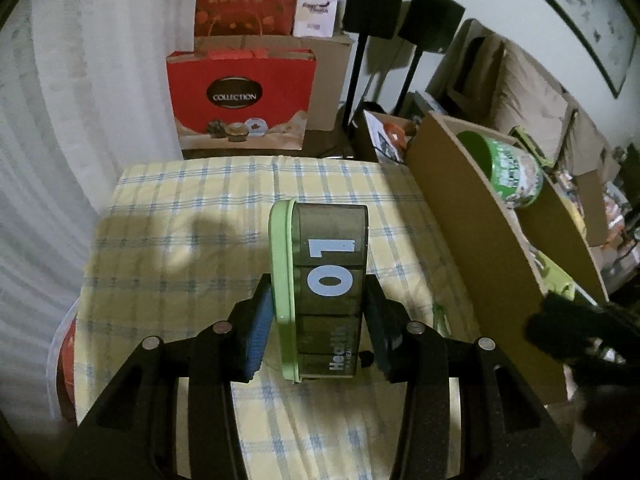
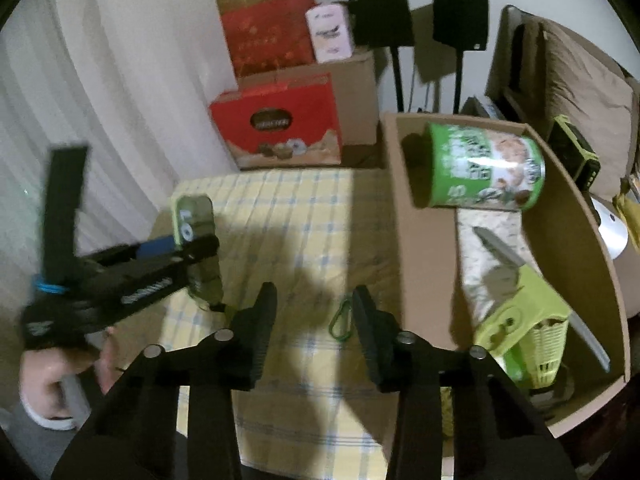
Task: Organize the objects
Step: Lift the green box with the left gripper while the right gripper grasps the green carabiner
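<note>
My left gripper (image 1: 318,300) is shut on a smoky pill box (image 1: 320,288) with a green lid and "01" on it, held above the yellow checked cloth (image 1: 180,240). In the right wrist view the left gripper (image 2: 188,248) and the pill box (image 2: 192,216) show at the left, blurred. My right gripper (image 2: 314,308) is open and empty over the cloth (image 2: 300,220). A green carabiner (image 2: 342,320) lies on the cloth by its right finger. The cardboard box (image 2: 424,240) to the right holds a green can (image 2: 484,168), a knife (image 2: 500,248) and a green tool (image 2: 524,320).
Red gift bags (image 1: 240,100) and brown boxes (image 1: 328,80) stand behind the table. Two black speaker stands (image 1: 400,32) are against the wall. The cardboard box (image 1: 480,220) with the green can (image 1: 512,172) sits at the table's right. A white curtain (image 1: 52,160) hangs at the left.
</note>
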Available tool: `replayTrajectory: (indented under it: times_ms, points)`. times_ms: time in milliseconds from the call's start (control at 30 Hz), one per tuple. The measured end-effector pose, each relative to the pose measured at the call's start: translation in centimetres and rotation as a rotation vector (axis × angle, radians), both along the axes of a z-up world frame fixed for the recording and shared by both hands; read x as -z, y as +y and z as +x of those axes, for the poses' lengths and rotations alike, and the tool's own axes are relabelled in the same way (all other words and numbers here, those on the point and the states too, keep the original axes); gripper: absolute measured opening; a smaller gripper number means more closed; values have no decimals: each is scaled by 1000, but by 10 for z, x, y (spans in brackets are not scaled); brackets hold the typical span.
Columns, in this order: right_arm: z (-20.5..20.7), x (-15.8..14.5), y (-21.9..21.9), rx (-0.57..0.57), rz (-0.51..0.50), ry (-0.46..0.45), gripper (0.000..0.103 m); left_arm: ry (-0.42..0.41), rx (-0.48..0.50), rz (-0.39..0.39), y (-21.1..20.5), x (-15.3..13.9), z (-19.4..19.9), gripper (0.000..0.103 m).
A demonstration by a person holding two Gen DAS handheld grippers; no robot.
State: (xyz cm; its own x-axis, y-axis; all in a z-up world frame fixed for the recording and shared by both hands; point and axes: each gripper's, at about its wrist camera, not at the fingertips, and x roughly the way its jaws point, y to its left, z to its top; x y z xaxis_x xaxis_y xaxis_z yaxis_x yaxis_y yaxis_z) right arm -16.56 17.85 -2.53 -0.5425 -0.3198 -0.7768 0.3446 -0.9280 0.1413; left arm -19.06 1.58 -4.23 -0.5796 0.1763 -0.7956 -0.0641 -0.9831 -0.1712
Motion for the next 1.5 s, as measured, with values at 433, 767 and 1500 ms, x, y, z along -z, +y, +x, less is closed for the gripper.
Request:
replayTrajectory:
  times_ms: [433, 767, 1500]
  points:
    - [-14, 71, -36, 135, 115, -87, 37, 14, -51, 25, -37, -7, 21, 40]
    - [-19, 93, -28, 241, 125, -130, 37, 14, -57, 27, -43, -3, 25, 40]
    - [-28, 103, -33, 246, 154, -99, 41, -4, -44, 67, -45, 5, 30, 40]
